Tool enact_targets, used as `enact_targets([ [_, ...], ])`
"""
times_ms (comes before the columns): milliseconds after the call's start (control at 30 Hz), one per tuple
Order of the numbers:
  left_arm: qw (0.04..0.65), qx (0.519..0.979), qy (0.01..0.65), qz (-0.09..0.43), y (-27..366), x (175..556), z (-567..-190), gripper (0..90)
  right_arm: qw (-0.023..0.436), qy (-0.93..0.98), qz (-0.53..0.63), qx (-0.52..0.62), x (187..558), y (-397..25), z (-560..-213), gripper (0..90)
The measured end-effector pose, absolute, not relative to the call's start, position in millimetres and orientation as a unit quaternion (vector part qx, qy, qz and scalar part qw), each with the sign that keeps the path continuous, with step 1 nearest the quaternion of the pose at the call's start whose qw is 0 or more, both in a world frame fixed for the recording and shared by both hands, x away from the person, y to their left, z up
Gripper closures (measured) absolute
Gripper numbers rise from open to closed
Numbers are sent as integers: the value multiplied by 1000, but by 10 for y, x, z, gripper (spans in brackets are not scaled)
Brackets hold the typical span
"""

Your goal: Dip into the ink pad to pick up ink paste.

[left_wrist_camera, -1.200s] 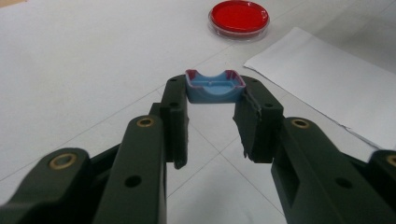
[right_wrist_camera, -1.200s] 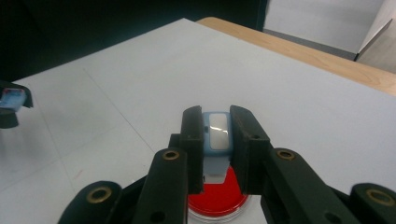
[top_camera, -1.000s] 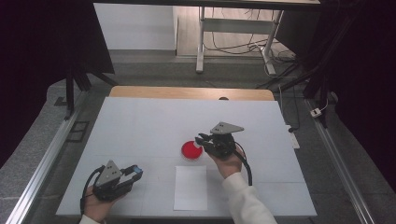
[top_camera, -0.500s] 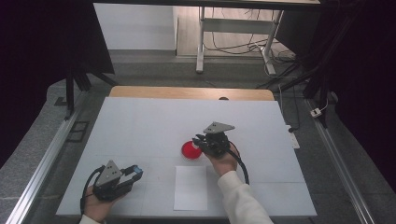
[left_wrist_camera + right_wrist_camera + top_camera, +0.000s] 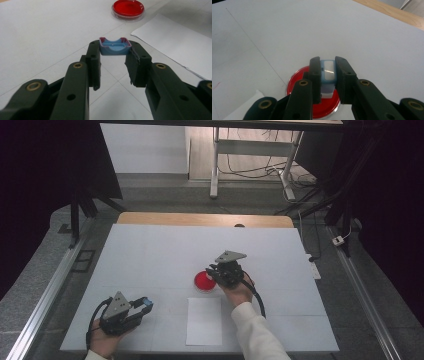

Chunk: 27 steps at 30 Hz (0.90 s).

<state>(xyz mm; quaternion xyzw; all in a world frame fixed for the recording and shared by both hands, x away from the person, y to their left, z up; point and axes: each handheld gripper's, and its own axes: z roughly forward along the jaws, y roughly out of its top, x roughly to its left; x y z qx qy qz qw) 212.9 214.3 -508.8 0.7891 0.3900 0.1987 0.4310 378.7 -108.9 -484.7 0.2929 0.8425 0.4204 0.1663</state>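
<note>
A round red dish [image 5: 204,281] lies near the middle of the white table [image 5: 150,250]. My right gripper [image 5: 214,273] hangs over the dish's right edge, shut on a small pale blue piece [image 5: 328,72] with a white face. In the right gripper view the right gripper [image 5: 327,62] holds that piece just above the red dish [image 5: 325,108]. My left gripper [image 5: 145,304] rests at the front left of the table. In the left gripper view the left gripper [image 5: 115,50] is shut on a small blue tray-shaped piece [image 5: 115,47] with a reddish rim. The red dish [image 5: 128,8] lies farther off.
A white sheet of paper [image 5: 205,320] lies flat just in front of the dish, between the two hands, and the paper [image 5: 175,47] is to the right in the left gripper view. A wooden strip [image 5: 205,220] runs along the table's far edge. Metal rails flank the table.
My right gripper has shifted a little to the left, over the dish's edge, with the pale blue piece still in it. The left gripper and the dish have stayed put.
</note>
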Motion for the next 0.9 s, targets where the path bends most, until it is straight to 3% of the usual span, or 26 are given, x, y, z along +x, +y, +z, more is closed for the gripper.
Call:
enact_targets([
  [900,431,788,391,199,2145,2131,-5091,650,179,858,391,281,3775,-1016,-4928,755],
])
